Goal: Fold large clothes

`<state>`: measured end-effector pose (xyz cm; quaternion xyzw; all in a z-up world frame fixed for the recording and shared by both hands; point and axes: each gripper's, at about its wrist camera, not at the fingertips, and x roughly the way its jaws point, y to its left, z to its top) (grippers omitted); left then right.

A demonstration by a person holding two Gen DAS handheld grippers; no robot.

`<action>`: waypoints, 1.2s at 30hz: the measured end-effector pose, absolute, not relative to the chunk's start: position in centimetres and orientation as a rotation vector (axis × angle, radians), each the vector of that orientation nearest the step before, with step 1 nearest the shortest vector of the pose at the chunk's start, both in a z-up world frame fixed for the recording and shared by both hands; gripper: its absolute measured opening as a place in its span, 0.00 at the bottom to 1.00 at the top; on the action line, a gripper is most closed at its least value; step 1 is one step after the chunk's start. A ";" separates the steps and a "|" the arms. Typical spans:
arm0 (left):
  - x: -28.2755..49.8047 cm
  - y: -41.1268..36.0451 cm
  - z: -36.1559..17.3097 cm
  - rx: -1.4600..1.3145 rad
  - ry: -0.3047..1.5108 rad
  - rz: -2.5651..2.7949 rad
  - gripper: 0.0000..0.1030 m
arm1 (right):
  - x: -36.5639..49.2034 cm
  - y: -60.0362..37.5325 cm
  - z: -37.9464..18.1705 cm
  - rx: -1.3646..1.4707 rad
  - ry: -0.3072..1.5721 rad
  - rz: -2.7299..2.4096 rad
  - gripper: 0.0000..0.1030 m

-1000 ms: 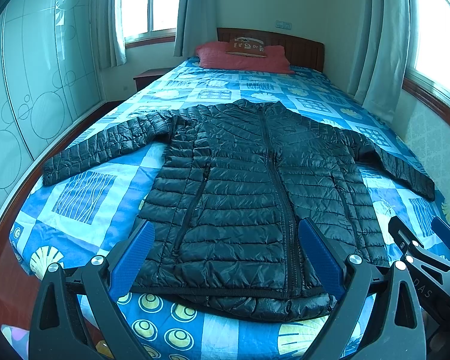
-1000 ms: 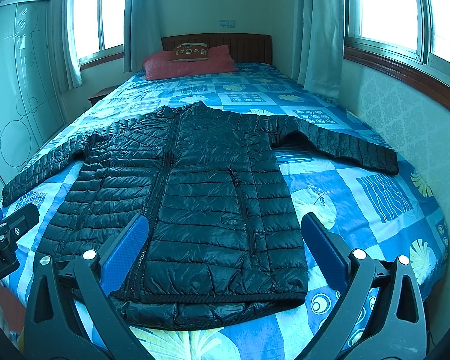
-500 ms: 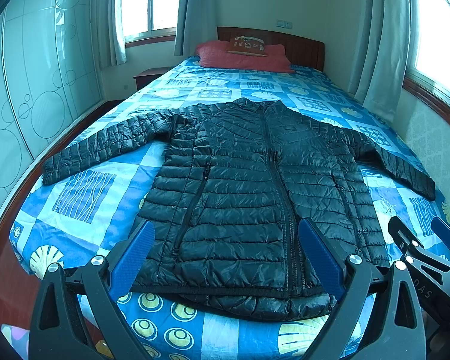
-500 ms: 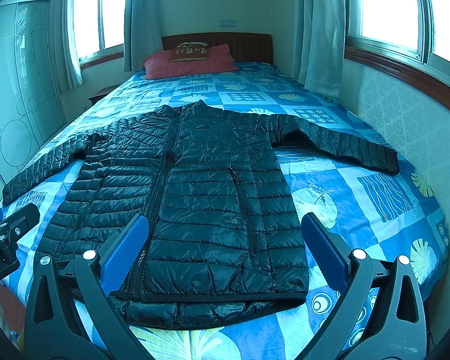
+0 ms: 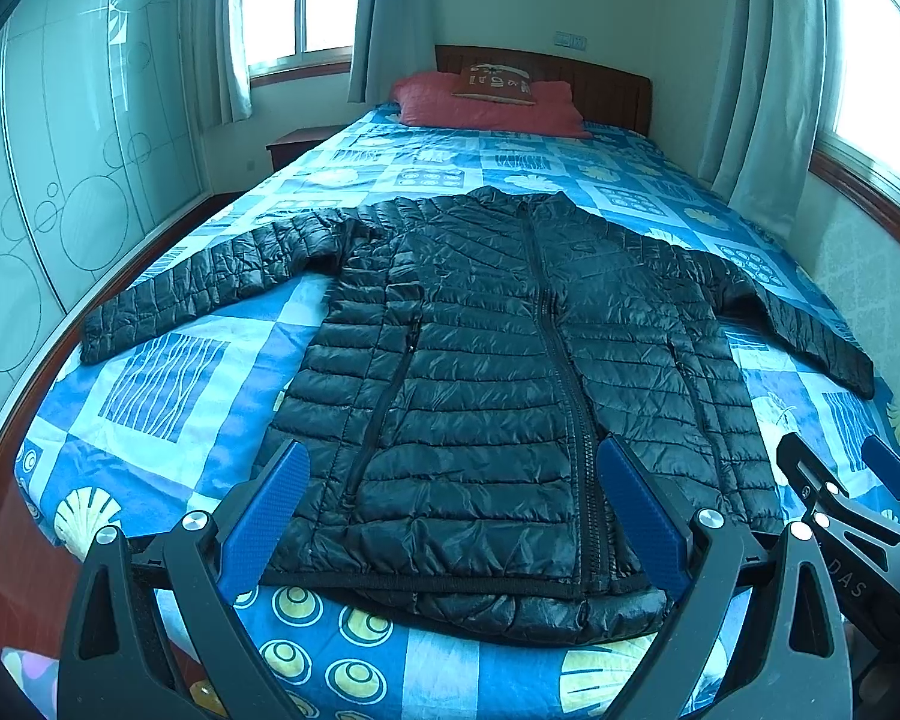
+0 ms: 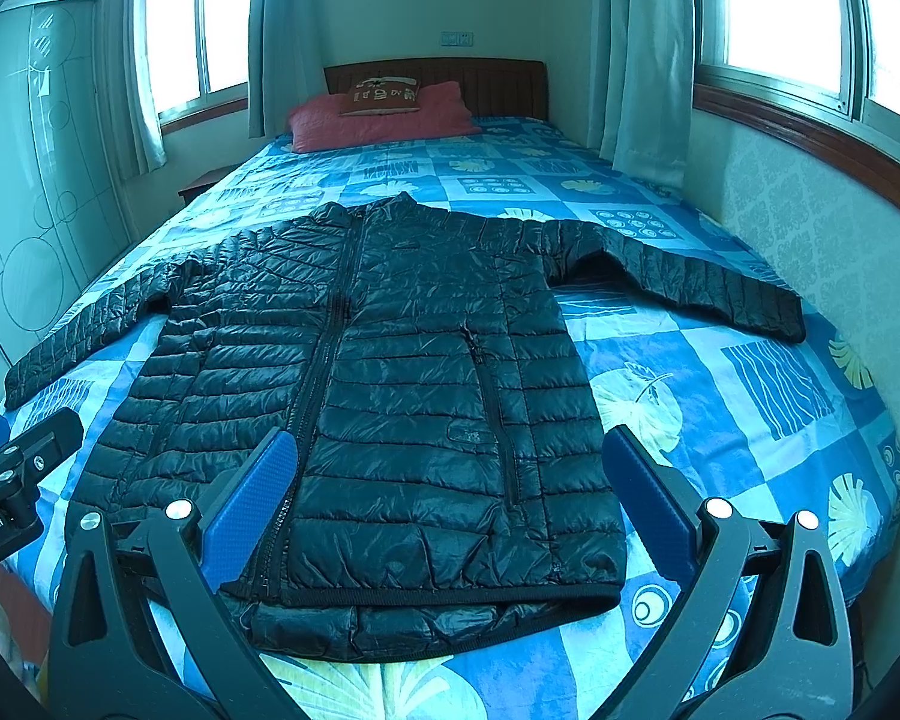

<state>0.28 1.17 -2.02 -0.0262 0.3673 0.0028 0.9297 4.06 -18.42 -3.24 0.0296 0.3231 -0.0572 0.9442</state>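
Observation:
A black quilted puffer jacket (image 5: pixel 510 372) lies flat and zipped on the bed, front up, collar toward the headboard, both sleeves spread out sideways. It also shows in the right wrist view (image 6: pixel 390 384). My left gripper (image 5: pixel 453 507) is open and empty, held above the hem near the foot of the bed. My right gripper (image 6: pixel 450 498) is open and empty, also above the hem. The right gripper shows at the left wrist view's right edge (image 5: pixel 846 480).
The bed has a blue patterned sheet (image 5: pixel 168 372). A red pillow (image 5: pixel 492 105) with a small cushion lies at the wooden headboard. A glass wardrobe (image 5: pixel 60 180) stands left, a wall with window and curtains (image 6: pixel 648 60) right, a nightstand (image 5: pixel 297 141) far left.

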 end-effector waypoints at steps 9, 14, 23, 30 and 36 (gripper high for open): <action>4.0 4.7 -4.3 -0.149 0.841 0.024 0.93 | 7.5 -20.9 -5.0 0.113 0.690 -0.126 0.98; 7.3 10.4 -6.5 -0.225 0.852 0.148 0.93 | 10.5 -25.0 -6.8 0.205 0.724 -0.152 0.98; 13.6 22.4 -12.7 -0.276 0.888 0.466 0.93 | 15.9 -40.0 -10.2 0.455 0.677 -0.325 0.70; 15.2 29.1 -16.0 -0.430 0.887 0.603 0.93 | 17.4 -53.9 -12.7 0.789 0.534 -0.448 0.65; 16.2 29.3 -17.0 -0.378 0.887 0.685 0.93 | 17.5 -62.5 -15.2 0.971 0.416 -0.564 0.65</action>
